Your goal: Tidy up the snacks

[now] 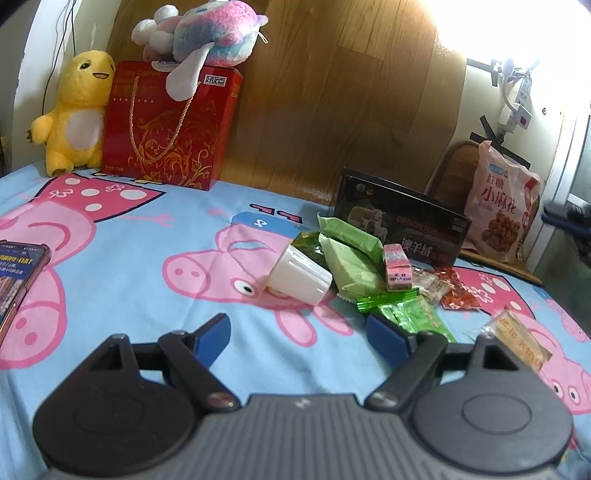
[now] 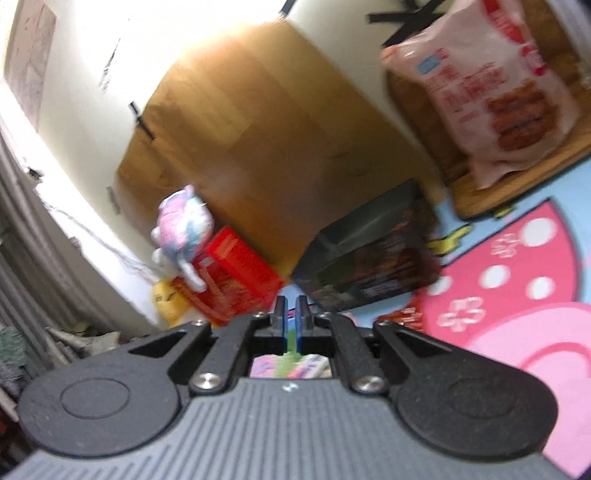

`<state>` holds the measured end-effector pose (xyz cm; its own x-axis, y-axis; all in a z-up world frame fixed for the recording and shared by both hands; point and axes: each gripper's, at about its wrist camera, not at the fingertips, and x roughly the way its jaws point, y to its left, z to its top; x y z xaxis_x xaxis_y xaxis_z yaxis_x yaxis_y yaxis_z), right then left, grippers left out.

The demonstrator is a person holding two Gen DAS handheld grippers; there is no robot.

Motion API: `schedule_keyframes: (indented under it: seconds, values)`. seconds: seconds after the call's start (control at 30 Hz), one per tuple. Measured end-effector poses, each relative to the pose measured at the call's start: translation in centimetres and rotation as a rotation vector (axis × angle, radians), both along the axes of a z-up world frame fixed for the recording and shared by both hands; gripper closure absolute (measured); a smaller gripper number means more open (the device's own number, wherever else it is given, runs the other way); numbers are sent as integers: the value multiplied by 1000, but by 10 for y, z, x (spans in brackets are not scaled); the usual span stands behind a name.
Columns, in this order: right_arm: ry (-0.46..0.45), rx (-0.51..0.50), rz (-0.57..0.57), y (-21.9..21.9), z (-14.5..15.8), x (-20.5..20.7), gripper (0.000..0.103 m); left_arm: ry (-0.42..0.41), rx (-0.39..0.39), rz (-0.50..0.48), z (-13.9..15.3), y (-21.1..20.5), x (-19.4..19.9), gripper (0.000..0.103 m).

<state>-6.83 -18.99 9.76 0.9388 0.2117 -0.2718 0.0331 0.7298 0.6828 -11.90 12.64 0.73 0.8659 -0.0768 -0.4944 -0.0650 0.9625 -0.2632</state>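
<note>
My left gripper [image 1: 297,332] hangs spread and empty; my right gripper [image 2: 291,314] is clenched, seemingly nipping a green wrapper [image 2: 291,345]. Beyond, snack packets [image 1: 351,258] lie scattered beside a tipped white cup [image 1: 299,275] on the bedsheet [image 1: 129,258]. Mostly unsorted, I judge.

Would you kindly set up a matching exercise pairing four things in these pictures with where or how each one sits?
Things:
1. White plastic cup
2. Yellow plush duck
3. Pastel plush toy
4. Pink snack bag

Places or states:
A. On top of the red gift box
B. Lying on its side on the cartoon-pig bedsheet
C. Propped upright at the far right
D. Standing left of the red gift box

Pairs: 1-B, 2-D, 3-A, 4-C
</note>
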Motion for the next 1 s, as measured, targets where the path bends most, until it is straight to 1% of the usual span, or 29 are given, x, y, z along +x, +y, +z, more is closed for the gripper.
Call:
schedule_keyframes:
  seconds: [0.03, 0.07, 0.1, 0.13, 0.17, 0.2, 0.27, 0.3, 0.37, 0.4, 0.47, 0.5, 0.57, 0.63, 0.7, 0.73, 0.77, 0.8, 0.83, 0.87, 0.9, 0.93, 0.97, 1.0]
  values:
    - [6, -14, -23, -4, -2, -7, 85, 4, -7, -4, 0, 1, 0, 20]
    - [16, -33, -47, -9, -6, -16, 76, 7, -20, -13, 1, 3, 1, 20]
    - [25, -50, -66, -13, -10, -23, 71, 9, -37, -27, 1, 4, 1, 20]
    - [37, -74, -87, -18, -14, -33, 64, 8, -51, -41, 3, 4, 0, 20]
    - [46, -99, -100, -20, -18, -40, 58, 8, -67, -66, 5, 4, -1, 20]
    - [55, -125, -106, -23, -22, -48, 56, 7, -84, -96, 9, 1, -2, 20]
    - [70, -168, -95, -25, -30, -59, 45, 3, -116, -196, 20, -10, -1, 20]
    - [77, -190, -79, -25, -35, -64, 42, 1, -125, -251, 26, -18, 0, 20]
    - [94, -234, -30, -21, -43, -69, 31, 6, -139, -380, 38, -39, 5, 20]
    - [105, -257, 3, -18, -46, -69, 29, 24, -147, -440, 41, -49, 9, 20]
    - [126, -304, 80, -9, -50, -64, 22, 91, -165, -536, 42, -71, 23, 20]
    - [135, -341, 124, -2, -52, -61, 20, 122, -169, -553, 40, -80, 31, 20]
    - [148, -447, 210, 13, -55, -54, 11, 194, -183, -564, 33, -91, 48, 20]
    - [152, -561, 282, 27, -57, -49, 10, 266, -227, -568, 24, -96, 62, 22]
    - [166, -684, 351, 40, -63, -38, 10, 320, -268, -569, 16, -101, 74, 26]
    - [170, -727, 379, 43, -66, -33, 10, 334, -275, -573, 13, -103, 78, 32]
    - [172, -767, 410, 48, -71, -27, 12, 348, -278, -582, 9, -108, 82, 41]
    - [180, -789, 434, 51, -75, -21, 15, 362, -277, -592, 6, -113, 86, 45]
    - [190, -795, 453, 53, -79, -15, 23, 366, -269, -588, 4, -115, 88, 52]
    - [165, -791, 442, 53, -80, -13, 35, 359, -248, -581, 4, -118, 90, 59]
    - [160, -799, 434, 55, -78, -10, 43, 358, -234, -579, 5, -120, 91, 60]
    - [158, -813, 422, 55, -76, -6, 54, 355, -219, -565, 9, -121, 93, 59]
    - [156, -812, 409, 54, -73, -3, 58, 329, -191, -550, 15, -120, 93, 60]
    - [140, -787, 392, 50, -69, 0, 58, 307, -177, -552, 21, -119, 96, 60]
